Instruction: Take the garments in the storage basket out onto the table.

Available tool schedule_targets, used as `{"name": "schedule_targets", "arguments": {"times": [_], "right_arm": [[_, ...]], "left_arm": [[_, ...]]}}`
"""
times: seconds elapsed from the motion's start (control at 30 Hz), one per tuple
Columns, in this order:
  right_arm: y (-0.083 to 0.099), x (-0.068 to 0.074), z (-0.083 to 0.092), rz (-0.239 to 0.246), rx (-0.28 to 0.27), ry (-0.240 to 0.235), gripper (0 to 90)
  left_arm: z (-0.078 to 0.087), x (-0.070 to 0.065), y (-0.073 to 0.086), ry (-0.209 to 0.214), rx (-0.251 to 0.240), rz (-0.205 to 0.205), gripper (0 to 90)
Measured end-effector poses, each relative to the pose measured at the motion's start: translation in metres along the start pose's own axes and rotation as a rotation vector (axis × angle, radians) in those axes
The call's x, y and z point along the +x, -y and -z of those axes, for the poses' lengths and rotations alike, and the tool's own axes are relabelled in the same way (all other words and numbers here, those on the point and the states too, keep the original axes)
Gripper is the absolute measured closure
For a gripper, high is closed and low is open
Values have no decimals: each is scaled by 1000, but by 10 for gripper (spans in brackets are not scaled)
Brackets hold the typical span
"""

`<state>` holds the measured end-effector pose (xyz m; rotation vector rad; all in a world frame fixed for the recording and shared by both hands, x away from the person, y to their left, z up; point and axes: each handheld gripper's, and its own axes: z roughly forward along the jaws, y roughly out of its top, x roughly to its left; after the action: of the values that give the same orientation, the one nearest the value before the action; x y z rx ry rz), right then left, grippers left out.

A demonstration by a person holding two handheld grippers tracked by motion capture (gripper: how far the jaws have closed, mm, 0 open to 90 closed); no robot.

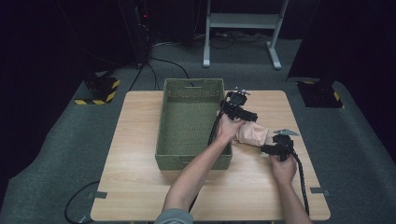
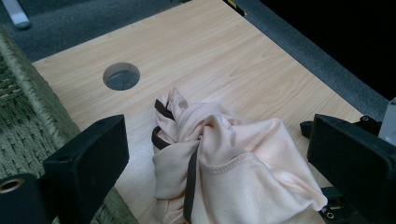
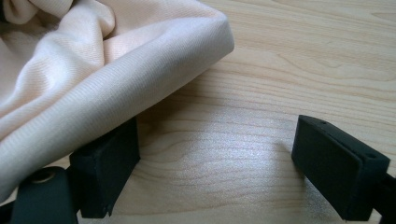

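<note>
A bunched-up piece of pale peach cloth with a dark brown trim [image 1: 252, 133] lies on the light wooden table [image 1: 140, 186], just to the right of an olive-green woven basket [image 1: 193, 122] that stands open near the table's middle. The person's left gripper [image 1: 239, 108] hangs over the cloth's far end, its cable trailing back along the forearm; in the left gripper view its two black jaws stand wide apart with the cloth [image 2: 219, 163] heaped between and just beyond them, not pinched by either, and the basket's green weave [image 2: 28, 102] close beside the left-hand jaw. A round hole in the tabletop [image 2: 121, 76] sits further out past that jaw. The right gripper [image 1: 280, 145] rests low at the cloth's near right edge, a grey three-cornered plate on top of it. In the right gripper view its jaws are also spread apart, bare wood [image 3: 261, 93] showing in the gap; a fold of the peach cloth [image 3: 93, 88] drapes over the top of the left-hand jaw, while the right-hand jaw stands clear of it on the table.
</note>
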<state>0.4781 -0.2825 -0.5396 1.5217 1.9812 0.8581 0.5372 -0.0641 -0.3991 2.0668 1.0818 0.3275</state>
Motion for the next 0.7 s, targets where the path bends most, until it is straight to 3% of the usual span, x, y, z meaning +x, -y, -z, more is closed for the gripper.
{"name": "schedule_targets", "arguments": {"times": [0.47, 0.7], "right_arm": [[0, 0, 0, 0, 0, 1, 146], [0, 0, 0, 2, 0, 1, 146]], "left_arm": [[18, 11, 1, -7, -37, -1, 71], [21, 14, 2, -24, -36, -24, 75]]}}
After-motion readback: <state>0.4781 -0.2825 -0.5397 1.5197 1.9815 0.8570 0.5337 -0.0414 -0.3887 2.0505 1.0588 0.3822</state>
